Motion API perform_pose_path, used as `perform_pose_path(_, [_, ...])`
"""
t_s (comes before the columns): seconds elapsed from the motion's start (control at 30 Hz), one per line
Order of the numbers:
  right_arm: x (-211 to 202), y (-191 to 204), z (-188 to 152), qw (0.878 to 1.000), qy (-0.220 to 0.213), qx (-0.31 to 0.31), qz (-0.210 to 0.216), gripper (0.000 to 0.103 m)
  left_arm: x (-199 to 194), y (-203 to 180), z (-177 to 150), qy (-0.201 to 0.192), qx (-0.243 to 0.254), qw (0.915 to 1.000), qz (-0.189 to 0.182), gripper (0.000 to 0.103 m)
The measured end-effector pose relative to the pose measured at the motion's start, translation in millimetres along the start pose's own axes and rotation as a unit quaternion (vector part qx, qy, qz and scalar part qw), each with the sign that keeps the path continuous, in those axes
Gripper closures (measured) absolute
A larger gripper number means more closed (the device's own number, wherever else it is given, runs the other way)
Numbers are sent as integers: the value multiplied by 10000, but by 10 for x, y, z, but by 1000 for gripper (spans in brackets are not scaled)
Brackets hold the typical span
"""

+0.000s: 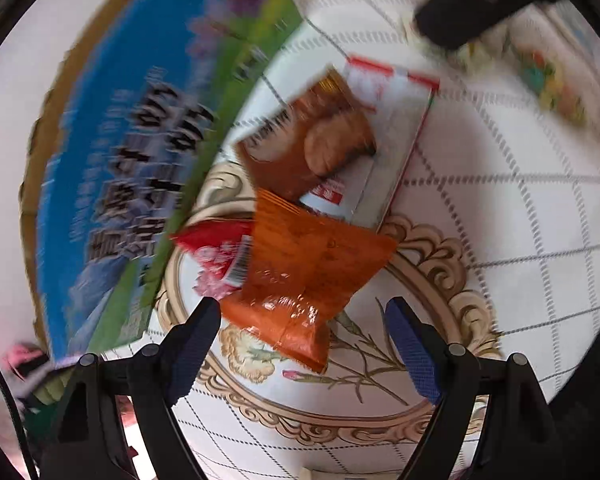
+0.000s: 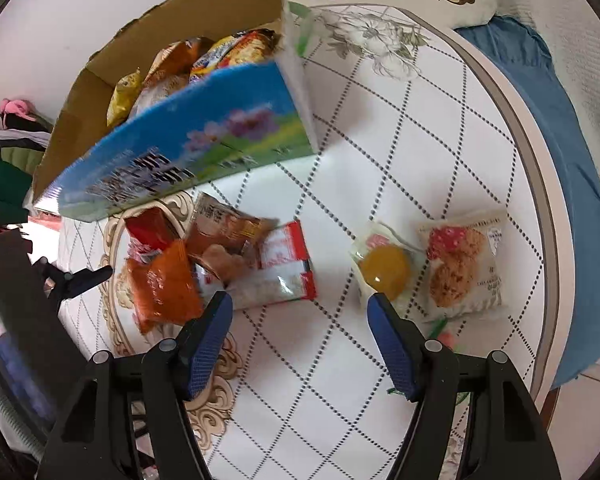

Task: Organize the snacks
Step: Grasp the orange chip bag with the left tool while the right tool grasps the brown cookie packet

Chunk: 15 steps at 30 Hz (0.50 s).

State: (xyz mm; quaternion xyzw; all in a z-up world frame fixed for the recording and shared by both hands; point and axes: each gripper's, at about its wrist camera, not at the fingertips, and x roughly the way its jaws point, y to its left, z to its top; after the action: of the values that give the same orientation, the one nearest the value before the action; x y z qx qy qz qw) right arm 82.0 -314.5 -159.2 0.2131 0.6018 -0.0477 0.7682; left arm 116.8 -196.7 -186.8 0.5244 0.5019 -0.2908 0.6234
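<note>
Left wrist view puts the orange packet right ahead of the left gripper, its near corner lying between the two spread blue-padded fingers, which hold nothing. The packet lies on the table, overlapping a red packet at its nine o'clock and, at its twelve o'clock, a brown packet that rests on a red-and-white packet. The open box, with its blue and green printed side, stands close at ten o'clock; right wrist view shows it already part filled with snacks.

I judge the step in hand to be picking up the orange packet for the box. To do it well, bring the fingers down so they straddle the near sealed edge only, clear of the red packet beside it, and close on the flat seam rather than the puffed, slippery middle. Lift straight up before swinging toward ten o'clock, so the neighbours are not dragged along.

Right wrist view has the right gripper also wide open and empty, above bare table. At its two o'clock lie a jelly cup and a biscuit packet, just beside each other and well apart from the pile.
</note>
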Motion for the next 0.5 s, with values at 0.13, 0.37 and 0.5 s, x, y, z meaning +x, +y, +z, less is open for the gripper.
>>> perform_pose_path(0.13, [34, -63, -58, 10000, 36, -43, -74, 30, 197, 6, 34, 120, 101, 9999, 71, 32])
perform_pose_path(0.37, [103, 190, 40, 9981, -28, -611, -68, 30, 182, 552, -288, 127, -2064, 9735, -973, 50])
perform_pose_path(0.5, [296, 551, 226, 9929, -61, -1176, -157, 30, 292, 857, -725, 405, -3822, 9085, -1640, 50])
